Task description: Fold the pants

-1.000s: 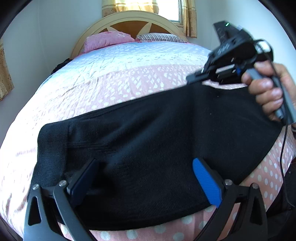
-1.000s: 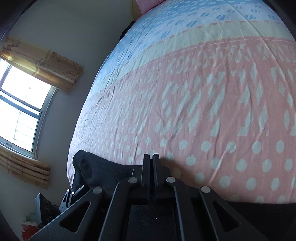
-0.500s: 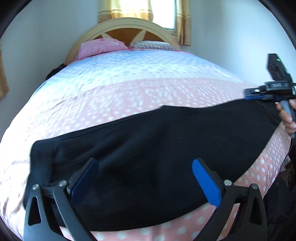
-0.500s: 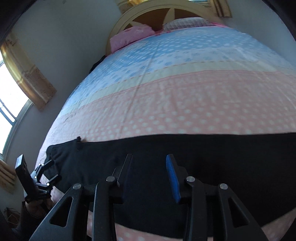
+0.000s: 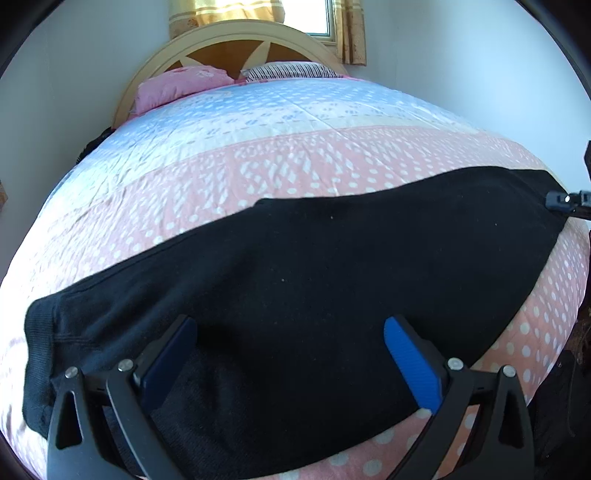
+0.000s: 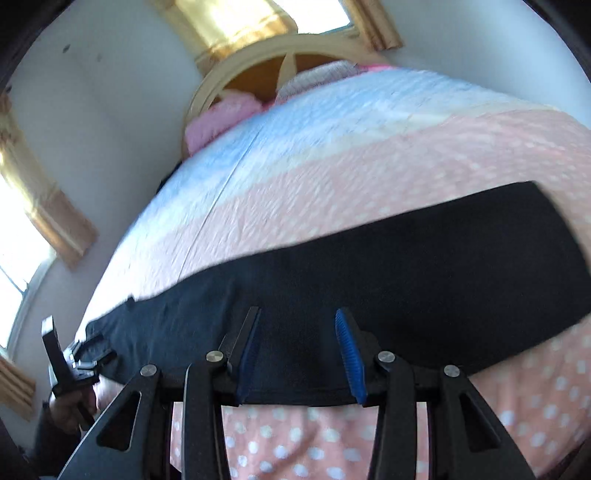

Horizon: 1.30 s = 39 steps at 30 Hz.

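two views, taken in turn

left wrist view: black pants [image 5: 314, 295] lie spread flat across the near end of the bed [image 5: 295, 155], on the pink dotted part of the cover, running as a long band from low left to upper right. ribbed dark band at the left end, near the bed's left edge. left gripper [image 5: 290, 354] hovers over the near half of the cloth, jaws standing wide apart, blue pads bare, nothing pinched between them; contact with the fabric cannot be told. far right edge: a small part of the right gripper [image 5: 569, 201] shows just beside the pants' right end, too little of it to read its jaws here. beyond the pants: pale blue part of the cover, pink pillow [image 5: 177, 86], striped pillow [image 5: 291, 70], arched wooden headboard [image 5: 236, 40], curtained window [image 5: 314, 16]

right wrist view: picture blurred. same pants [image 6: 369, 280] stretch across the frame from low left to right, flat on the pink cover. right gripper [image 6: 295, 350] sits over the near edge of the cloth, jaws partway apart and opening, no fabric caught between the pads. low left: left gripper [image 6: 86, 356] at the pants' left end, held by a hand [image 6: 70, 406]; its jaws too small to judge from here. second window [image 6: 14, 243] on the left wall
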Tool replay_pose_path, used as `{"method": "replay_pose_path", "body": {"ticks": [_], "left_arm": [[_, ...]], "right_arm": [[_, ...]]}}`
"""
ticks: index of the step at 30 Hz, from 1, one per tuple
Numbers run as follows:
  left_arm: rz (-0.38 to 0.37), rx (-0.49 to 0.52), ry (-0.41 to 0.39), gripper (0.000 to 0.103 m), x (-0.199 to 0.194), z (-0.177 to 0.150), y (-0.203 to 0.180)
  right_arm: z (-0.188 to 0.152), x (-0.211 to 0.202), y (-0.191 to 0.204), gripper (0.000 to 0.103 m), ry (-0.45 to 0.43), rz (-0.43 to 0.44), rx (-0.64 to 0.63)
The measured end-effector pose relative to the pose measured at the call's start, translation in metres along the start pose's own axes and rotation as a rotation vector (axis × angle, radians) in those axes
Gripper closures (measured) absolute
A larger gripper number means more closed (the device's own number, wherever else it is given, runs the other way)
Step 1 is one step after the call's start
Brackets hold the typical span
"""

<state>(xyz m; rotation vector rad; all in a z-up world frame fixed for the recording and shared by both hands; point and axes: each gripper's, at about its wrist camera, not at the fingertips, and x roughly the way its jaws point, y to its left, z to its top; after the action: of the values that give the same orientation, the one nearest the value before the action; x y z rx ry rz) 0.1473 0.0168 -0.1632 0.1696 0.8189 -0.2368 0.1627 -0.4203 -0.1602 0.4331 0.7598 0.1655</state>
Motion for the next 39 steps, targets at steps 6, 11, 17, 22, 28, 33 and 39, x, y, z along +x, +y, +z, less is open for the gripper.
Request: {"method": "replay_pose_path", "body": {"ticks": [6, 11, 17, 22, 28, 33, 39], "left_arm": [[0.052, -0.011, -0.04, 0.0, 0.0, -0.001, 0.005], [0.036, -0.076, -0.027, 0.0, 0.006, -0.004, 0.02], [0.036, -0.06, -0.024, 0.0, 0.004, -0.009, 0.017], [0.022, -0.069, -0.019, 0.0, 0.006, -0.009, 0.019], [0.014, -0.072, -0.015, 0.0, 0.007, -0.008, 0.02], [0.007, -0.074, -0.013, 0.0, 0.006, -0.009, 0.021], [-0.004, -0.079, -0.006, 0.0, 0.008, -0.009, 0.022]], "right_arm": [[0.004, -0.071, -0.091, 0.061, -0.121, -0.21, 0.224], [-0.011, -0.075, -0.133, 0.072, -0.04, -0.34, 0.229], [-0.013, -0.045, -0.124, 0.072, -0.033, -0.375, 0.119], [-0.009, -0.046, -0.14, 0.072, -0.076, -0.284, 0.201], [-0.013, -0.048, -0.129, 0.098, -0.061, -0.287, 0.154], [-0.008, -0.052, -0.16, 0.1, -0.094, -0.322, 0.284], [-0.009, -0.062, -0.159, 0.093, -0.128, -0.248, 0.307]]}}
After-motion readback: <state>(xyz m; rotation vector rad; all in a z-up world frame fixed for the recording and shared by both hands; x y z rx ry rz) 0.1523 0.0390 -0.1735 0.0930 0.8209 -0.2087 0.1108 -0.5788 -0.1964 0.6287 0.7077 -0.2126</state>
